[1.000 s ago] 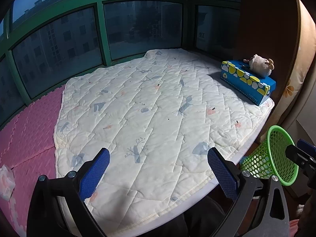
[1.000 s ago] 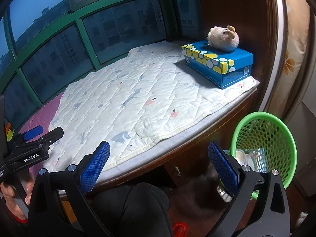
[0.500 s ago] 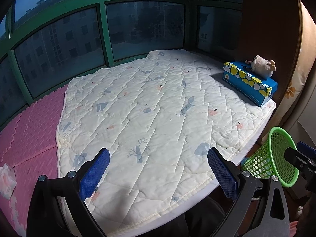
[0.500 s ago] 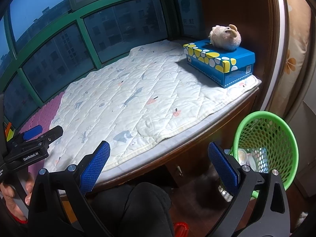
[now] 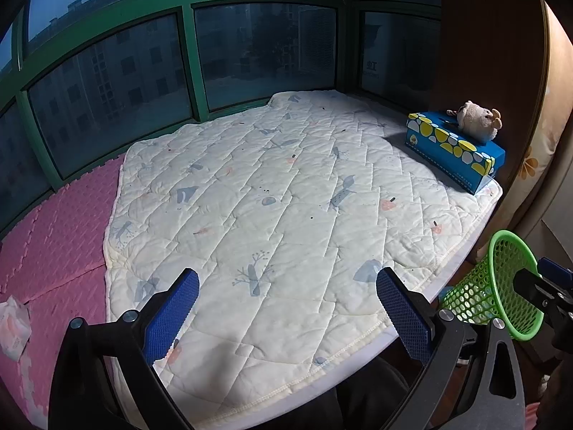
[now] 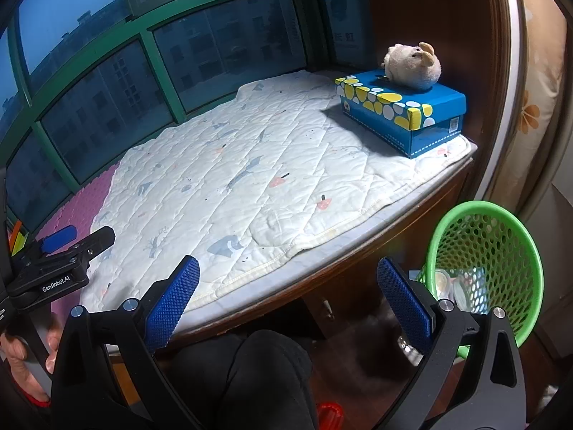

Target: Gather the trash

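The green mesh basket stands on the floor beside the window seat, below the quilt's edge; through its open mouth show a few pieces of rubbish, among them round clear lids or cups and a pale blue wrapper, too small to name surely. The right gripper hangs with its jaws spread wide and empty, the basket just to its right. The left gripper is likewise wide and empty above the white quilted mat. A crumpled white wrapper lies on the pink foam mat, well left of the left gripper.
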`<state>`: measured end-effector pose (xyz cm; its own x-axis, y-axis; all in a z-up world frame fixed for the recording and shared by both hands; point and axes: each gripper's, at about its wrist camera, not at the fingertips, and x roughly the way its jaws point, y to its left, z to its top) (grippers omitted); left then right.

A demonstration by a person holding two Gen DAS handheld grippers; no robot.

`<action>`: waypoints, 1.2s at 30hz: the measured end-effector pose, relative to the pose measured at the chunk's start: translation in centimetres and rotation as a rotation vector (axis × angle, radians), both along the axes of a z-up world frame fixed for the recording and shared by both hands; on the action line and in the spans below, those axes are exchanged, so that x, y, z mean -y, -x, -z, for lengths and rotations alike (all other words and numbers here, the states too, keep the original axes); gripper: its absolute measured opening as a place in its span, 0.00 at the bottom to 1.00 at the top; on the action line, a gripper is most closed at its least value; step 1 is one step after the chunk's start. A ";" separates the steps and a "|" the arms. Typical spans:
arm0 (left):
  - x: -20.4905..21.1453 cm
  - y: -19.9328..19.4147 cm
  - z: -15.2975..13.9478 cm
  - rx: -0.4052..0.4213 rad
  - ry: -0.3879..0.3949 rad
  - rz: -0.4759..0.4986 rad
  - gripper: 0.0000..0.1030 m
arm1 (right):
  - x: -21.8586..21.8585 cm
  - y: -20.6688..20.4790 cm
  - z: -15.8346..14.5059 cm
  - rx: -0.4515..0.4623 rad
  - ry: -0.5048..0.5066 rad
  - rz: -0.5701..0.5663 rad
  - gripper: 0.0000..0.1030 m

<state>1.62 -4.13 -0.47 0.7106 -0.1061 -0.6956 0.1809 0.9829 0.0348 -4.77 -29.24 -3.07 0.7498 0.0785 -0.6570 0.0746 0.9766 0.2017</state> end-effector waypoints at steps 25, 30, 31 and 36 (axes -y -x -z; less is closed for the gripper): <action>-0.3 -0.2 0.3 -0.008 -0.001 -0.019 0.93 | -0.6 -0.4 0.1 -0.008 -0.004 -0.019 0.96; -0.3 0.0 0.3 0.003 -0.005 -0.019 0.93 | -0.7 -0.4 0.1 -0.007 -0.003 -0.024 0.96; -0.2 0.0 0.3 0.003 -0.005 -0.017 0.93 | -0.7 -0.4 0.1 -0.009 -0.003 -0.025 0.96; -0.1 -0.1 0.3 -0.001 0.004 -0.006 0.93 | -0.6 -0.4 0.1 -0.010 -0.007 -0.027 0.96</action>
